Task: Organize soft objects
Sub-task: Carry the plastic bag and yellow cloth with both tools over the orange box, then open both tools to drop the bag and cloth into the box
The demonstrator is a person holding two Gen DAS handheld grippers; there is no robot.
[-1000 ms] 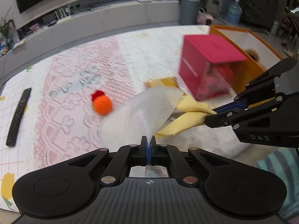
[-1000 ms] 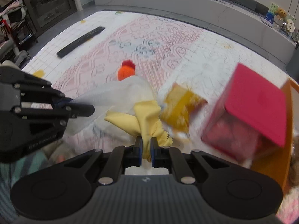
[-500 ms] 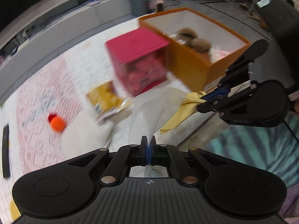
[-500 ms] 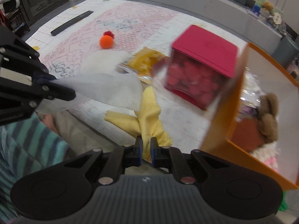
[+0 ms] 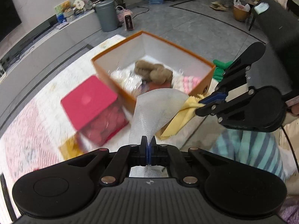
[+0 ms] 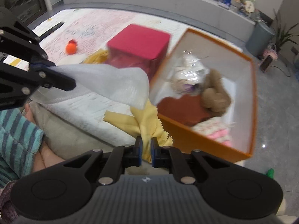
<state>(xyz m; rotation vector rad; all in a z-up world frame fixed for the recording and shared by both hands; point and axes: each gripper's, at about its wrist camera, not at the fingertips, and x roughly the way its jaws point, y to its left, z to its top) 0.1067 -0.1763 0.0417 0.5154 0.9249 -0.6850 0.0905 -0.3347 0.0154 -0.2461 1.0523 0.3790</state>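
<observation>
My left gripper (image 5: 148,140) is shut on a corner of a white, thin foam-like sheet (image 5: 157,108) that fans upward from its tips. To its right, my right gripper (image 5: 200,105) is shut on a yellow cloth (image 5: 177,119). In the right wrist view the right gripper (image 6: 146,143) pinches the yellow cloth (image 6: 143,119), and the left gripper (image 6: 69,83) holds the white sheet (image 6: 112,82) over it. Just beyond both cloths stands an open orange box (image 5: 110,78) (image 6: 196,136). Inside it lie a brown plush (image 6: 214,93), a pink-and-white knit (image 6: 218,132) and crinkly clear wrap (image 6: 190,67).
A red cube box (image 6: 140,41) stands left of the orange box on the patterned mat. An orange knitted ball (image 6: 71,47) and a yellow packet (image 5: 71,147) lie farther left. A person's striped clothing (image 5: 243,145) is close below. A green item (image 5: 220,69) lies behind the box.
Both grippers swung right with their cloths still held, away from the orange ball and mat. The orange box now fills the view ahead, and the red box has slid to the left.
</observation>
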